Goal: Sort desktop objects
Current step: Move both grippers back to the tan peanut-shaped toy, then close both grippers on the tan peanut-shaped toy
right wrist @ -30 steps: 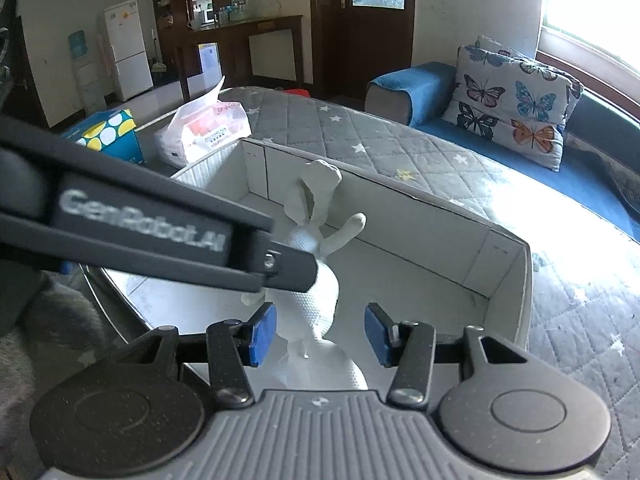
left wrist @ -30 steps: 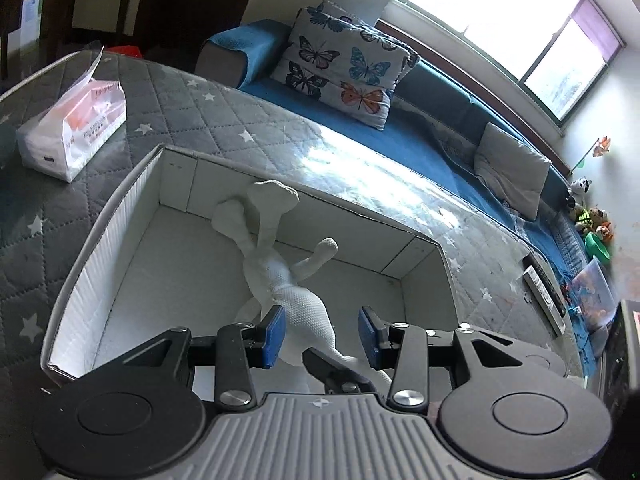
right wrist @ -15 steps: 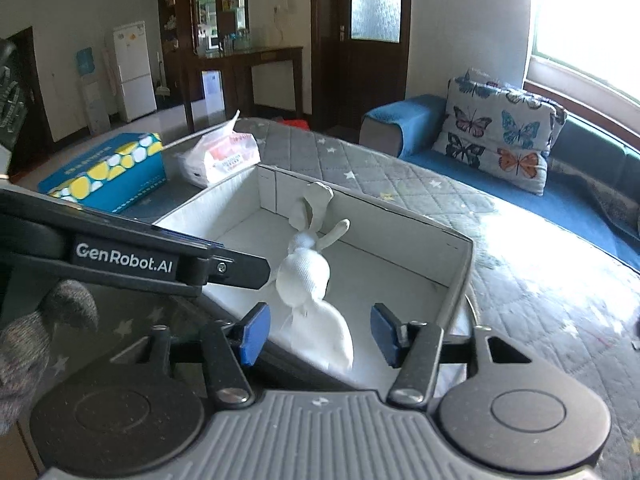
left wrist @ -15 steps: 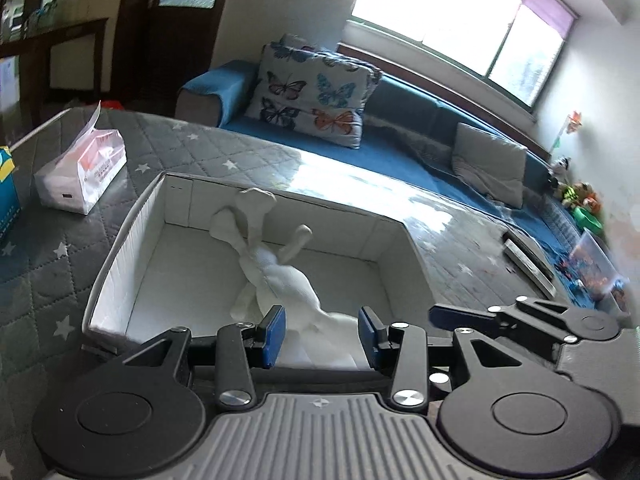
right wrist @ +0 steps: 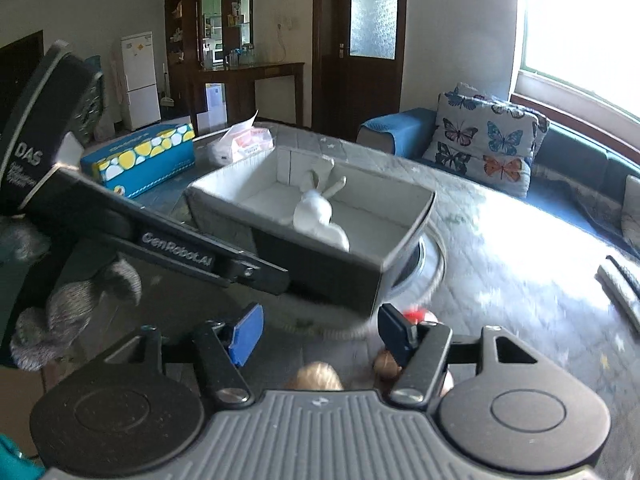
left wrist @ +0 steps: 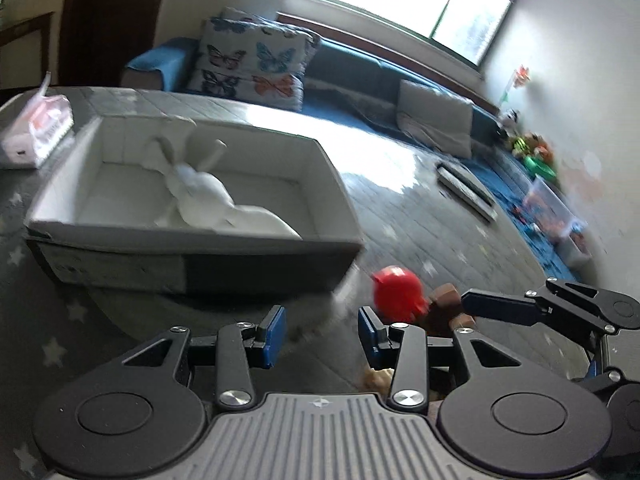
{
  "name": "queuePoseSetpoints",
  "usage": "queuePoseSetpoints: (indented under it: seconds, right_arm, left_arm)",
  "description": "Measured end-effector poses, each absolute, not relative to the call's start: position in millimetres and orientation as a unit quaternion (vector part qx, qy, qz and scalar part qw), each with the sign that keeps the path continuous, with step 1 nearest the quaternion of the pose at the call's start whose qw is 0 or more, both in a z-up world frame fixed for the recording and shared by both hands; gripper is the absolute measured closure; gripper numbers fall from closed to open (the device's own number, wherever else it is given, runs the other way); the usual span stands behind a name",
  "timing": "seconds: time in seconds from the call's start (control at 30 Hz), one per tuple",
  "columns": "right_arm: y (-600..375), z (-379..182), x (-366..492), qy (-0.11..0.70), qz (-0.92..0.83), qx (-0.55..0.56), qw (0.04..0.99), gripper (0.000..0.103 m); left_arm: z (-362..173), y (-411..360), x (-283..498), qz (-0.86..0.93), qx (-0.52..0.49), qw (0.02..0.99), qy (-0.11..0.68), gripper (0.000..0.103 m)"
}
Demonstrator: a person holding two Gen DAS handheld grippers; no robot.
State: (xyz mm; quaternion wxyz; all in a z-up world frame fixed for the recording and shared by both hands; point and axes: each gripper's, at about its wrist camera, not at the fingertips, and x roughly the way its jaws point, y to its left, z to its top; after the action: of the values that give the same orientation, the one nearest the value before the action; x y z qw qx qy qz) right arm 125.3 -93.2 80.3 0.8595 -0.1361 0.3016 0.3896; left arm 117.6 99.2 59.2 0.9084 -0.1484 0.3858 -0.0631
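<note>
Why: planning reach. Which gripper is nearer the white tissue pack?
Left, likely. The tissue pack lies ahead-left of the left gripper; the right gripper, jaws opening empty, sits farther right.

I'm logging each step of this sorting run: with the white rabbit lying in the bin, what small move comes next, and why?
Probably lower the right gripper, whose jaws are opening with nothing between them, toward the small toys just below it, such as the red toy. The white rabbit already lies in the bin.

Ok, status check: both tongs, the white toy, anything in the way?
Left tongs open, empty. Right tongs opening, nothing between them. White plush toy lying in the grey box. Red toy on the table beside the box; path clear.
</note>
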Motion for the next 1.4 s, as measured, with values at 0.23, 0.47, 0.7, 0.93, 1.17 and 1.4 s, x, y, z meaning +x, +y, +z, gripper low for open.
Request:
queuePoseSetpoints:
  seconds: [0.23,0.47,0.7,0.93,1.17,1.4]
  right_arm:
    - [-107.0,51.1,108.3,0.33,0.38,-0.143,0.852,0.039]
    - [-111.0,30.5,117.2,0.354,0.369,-0.132,0.849,0.041]
    - [-113.0,17.6,125.8,0.367,0.365,-0.123,0.847,0.047]
    - [-114.9,12.2,129.6,0.371,0.361,-0.117,0.847,0.056]
    - [-109.0,16.5,127.2,0.368,0.362,-0.126,0.847,0.065]
    - [-94.7,26.1,128.7,0.358,0.371,-0.139,0.846,0.067]
  left_arm:
    - [38.4,73.4,111.2,-0.097,-0.139,0.893,0.416,0.06]
    - [26.3,62.9,116.3,-0.103,-0.142,0.884,0.433,0.06]
    - [18.3,61.8,124.3,-0.113,-0.155,0.876,0.443,0.06]
    - [12.7,63.2,127.9,-0.127,-0.17,0.868,0.449,0.061]
    - [16.6,70.6,125.1,-0.13,-0.173,0.87,0.443,0.066]
    - [25.2,83.0,121.7,-0.12,-0.173,0.877,0.431,0.068]
